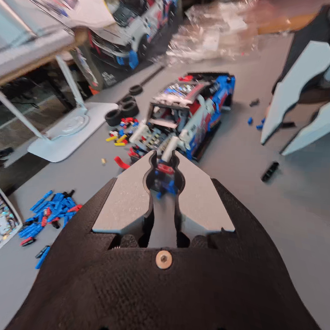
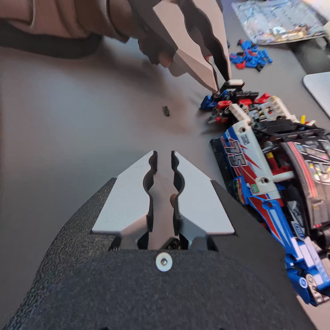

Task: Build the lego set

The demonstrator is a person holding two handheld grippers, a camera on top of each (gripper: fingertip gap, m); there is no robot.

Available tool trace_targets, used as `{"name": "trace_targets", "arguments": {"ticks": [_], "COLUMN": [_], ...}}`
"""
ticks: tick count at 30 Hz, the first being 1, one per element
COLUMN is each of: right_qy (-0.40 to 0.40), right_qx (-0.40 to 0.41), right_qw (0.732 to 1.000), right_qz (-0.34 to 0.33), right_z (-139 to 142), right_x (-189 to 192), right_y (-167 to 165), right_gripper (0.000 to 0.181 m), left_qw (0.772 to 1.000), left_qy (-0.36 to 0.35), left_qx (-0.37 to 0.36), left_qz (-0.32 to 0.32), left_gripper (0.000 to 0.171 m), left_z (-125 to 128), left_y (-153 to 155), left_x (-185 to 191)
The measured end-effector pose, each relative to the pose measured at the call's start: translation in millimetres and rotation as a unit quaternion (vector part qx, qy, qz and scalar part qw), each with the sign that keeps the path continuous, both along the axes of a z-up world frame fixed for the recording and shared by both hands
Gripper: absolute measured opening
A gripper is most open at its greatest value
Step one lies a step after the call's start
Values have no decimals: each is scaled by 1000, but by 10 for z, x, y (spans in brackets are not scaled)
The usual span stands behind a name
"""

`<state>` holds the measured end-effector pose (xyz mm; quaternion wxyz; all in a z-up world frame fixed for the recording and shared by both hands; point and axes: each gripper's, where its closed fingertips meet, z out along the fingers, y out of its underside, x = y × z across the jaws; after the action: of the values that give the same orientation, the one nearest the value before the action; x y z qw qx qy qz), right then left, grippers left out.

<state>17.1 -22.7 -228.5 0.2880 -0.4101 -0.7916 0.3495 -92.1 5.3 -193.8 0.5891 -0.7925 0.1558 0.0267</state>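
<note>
The part-built lego car, blue, white and red, lies on the grey table; it also shows in the right wrist view. My left gripper is at the car's open front end, its jaws nearly together around a white-topped black piece; red and blue parts show between its fingers. From the right wrist view the left gripper reaches down onto that piece. My right gripper hovers over bare table beside the car, slightly open and empty; it also shows at the right of the left wrist view.
A pile of blue and red pins lies front left. Several black tyres and loose small parts sit left of the car. A white lamp base, the set's box, plastic bags, a booklet, a black piece. The gap from one gripper's tips to the other's is roughly 12 centimetres.
</note>
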Motion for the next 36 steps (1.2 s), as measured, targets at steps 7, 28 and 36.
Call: {"name": "trace_targets", "arguments": {"ticks": [7,28,36], "right_qy": [154,201,215], "right_qx": [-93,-124,-133], "right_qw": [982,969,963], "right_qz": [-55,-69,-92], "right_z": [647,787,793], "right_x": [-119,-93,-114], "right_y": [191,333,421], "right_gripper": [11,9,8], "left_qw": [951,934,972], "left_qy": [56,-6,-90], "left_qx": [147,129,162], "left_qz": [265,334,142], "left_gripper": [1,4,11], "left_z": [1446,1576,1495], "left_y": [984,1546,926], "left_x": [-1526,-2608,-1013]}}
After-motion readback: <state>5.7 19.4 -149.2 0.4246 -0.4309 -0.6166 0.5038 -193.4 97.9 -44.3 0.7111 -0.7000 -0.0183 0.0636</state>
